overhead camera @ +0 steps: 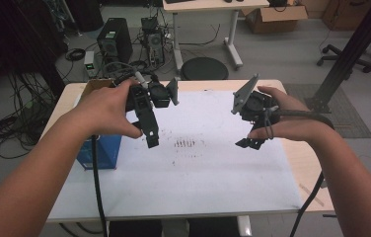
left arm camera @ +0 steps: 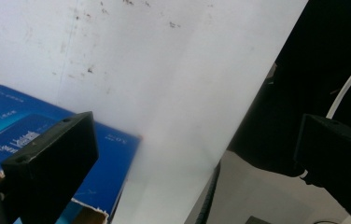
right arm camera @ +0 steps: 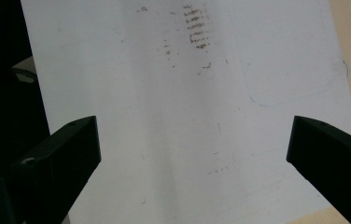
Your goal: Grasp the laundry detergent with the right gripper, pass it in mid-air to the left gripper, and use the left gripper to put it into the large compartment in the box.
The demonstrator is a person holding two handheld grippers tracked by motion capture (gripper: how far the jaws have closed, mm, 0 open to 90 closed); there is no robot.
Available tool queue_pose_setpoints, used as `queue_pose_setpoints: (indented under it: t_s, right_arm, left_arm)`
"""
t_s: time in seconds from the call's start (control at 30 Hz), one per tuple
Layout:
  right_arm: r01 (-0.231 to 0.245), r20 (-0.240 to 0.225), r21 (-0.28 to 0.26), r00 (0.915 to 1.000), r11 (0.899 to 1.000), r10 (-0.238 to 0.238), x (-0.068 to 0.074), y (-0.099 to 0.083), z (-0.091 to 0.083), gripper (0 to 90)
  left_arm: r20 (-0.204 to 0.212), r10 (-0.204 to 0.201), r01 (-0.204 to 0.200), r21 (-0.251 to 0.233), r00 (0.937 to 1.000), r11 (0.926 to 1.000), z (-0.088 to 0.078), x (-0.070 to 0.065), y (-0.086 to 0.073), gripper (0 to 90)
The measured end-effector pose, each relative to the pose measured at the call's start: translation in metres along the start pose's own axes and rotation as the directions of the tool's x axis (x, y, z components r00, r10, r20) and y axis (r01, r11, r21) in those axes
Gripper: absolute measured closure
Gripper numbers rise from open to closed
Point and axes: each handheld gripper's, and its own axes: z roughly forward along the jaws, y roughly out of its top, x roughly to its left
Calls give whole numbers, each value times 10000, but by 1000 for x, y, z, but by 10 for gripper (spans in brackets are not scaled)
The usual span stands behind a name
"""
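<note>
Beyond the table's far edge, a black computer tower (overhead camera: pixel 115 39) stands on the grey floor at the left, near a round black stool seat (overhead camera: pixel 204 68). An open brown cardboard box (overhead camera: pixel 276 17) lies far right. Black cables (overhead camera: pixel 11 131) coil at the left.

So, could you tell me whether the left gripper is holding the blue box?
No: in the left gripper view, the left gripper has its jaws wide apart with nothing between them, and the blue box lies on the table beyond.
</note>
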Motion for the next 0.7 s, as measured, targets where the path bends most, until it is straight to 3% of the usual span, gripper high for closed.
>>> queue_pose_setpoints:
  t_s: [0.33, 0.7]
  right_arm:
    - [121, -63, 361, 9999, 9993, -119, 1, 0, 5, 33]
    - [102, -79, 351, 9999, 9993, -100, 1, 0, 4, 32]
  left_arm:
    - [70, 187, -186, -60, 9998, 9998, 2, 1, 1, 2]
    - [117, 246, -245, -86, 9996, 9997, 2, 4, -1, 2]
